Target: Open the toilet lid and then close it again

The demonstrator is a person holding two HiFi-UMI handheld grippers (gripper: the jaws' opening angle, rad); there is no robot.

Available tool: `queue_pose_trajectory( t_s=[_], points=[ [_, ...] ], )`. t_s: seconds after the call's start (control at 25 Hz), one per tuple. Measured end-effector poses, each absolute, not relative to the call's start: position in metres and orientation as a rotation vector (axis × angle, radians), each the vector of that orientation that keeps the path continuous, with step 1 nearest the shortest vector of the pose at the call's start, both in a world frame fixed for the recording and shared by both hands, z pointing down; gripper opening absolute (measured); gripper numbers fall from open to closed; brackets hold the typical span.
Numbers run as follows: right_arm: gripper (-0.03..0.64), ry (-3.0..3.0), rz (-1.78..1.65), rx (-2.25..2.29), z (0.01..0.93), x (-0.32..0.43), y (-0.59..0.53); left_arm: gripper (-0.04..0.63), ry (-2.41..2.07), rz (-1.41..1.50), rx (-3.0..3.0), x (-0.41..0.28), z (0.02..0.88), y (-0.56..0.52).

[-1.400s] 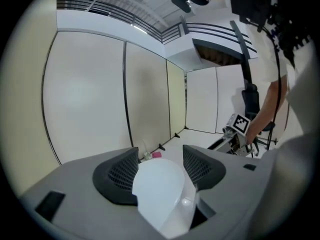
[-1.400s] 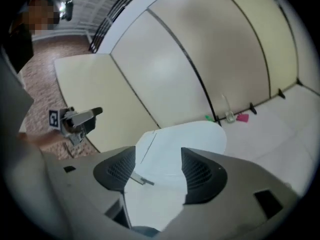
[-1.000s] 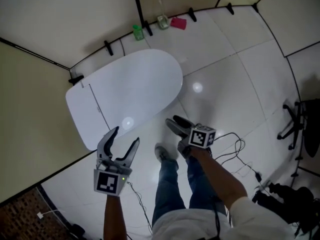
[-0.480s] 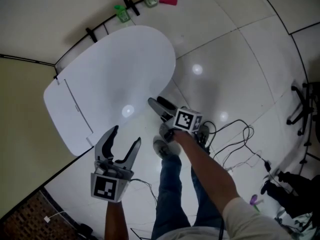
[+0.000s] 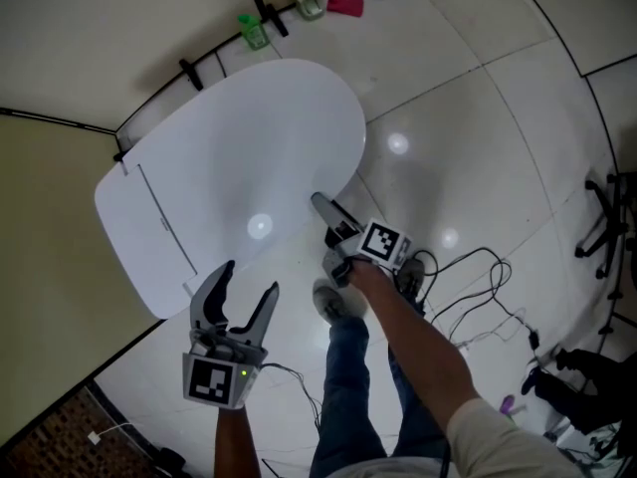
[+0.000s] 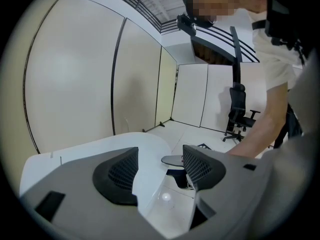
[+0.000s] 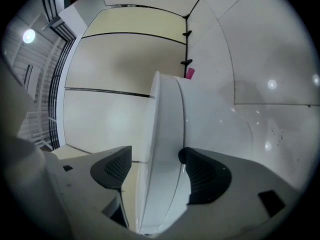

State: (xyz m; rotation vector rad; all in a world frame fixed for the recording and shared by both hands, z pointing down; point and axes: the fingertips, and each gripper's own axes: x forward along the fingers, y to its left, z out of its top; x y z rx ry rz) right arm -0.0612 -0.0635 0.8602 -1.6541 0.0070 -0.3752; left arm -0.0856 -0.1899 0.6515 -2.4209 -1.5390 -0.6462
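1. Glossy white floor tiles (image 5: 468, 118) and cream partition panels surround a white toilet, with its toilet lid (image 5: 249, 167) lying flat and shut. A green bottle (image 5: 252, 30) stands on the floor behind the lid's hinge end.
2. The lid looks like smooth, rigid plastic, probably light but slick (a poor surface for a pinch from above). It likely swings on a hinge at its broad rear end. The best hold is probably the thin rim at the rounded front tip, farthest from the hinge, taken edge-on or hooked from beneath.
3. The right claw (image 5: 333, 237) sits at that front tip of the lid. Its jaws are spread, and in the right gripper view the lid's edge runs between them without being squeezed. It grips nothing yet.
4. The left claw (image 5: 237, 292) hangs just off the lid's front-left side, clear of it. Its jaws are spread, with nothing between them.
5. Judged from this, opening has not begun. Closing the right claw on the rim seems the next need.
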Motion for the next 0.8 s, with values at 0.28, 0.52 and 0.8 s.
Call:
queue_pose_trajectory(
  t_s=[0.28,0.52,0.8],
  points=[
    [0.331,-0.213,-0.427,-1.471,0.867,-0.054,-0.061,0.276,-1.495,-0.673,-2.470,-0.079,0.653,-0.209],
    [0.273,-0.270,-0.535,-1.541,0.870,-0.057,-0.066,0.276,-1.480,-0.684,-2.481,-0.079,0.654,-0.224],
    [0.232,-0.128,-0.498,-1.720,0.827,-0.059,-0.063,0.276,-1.448,-0.651,-2.550,-0.077,0.639,-0.237]
  ],
)
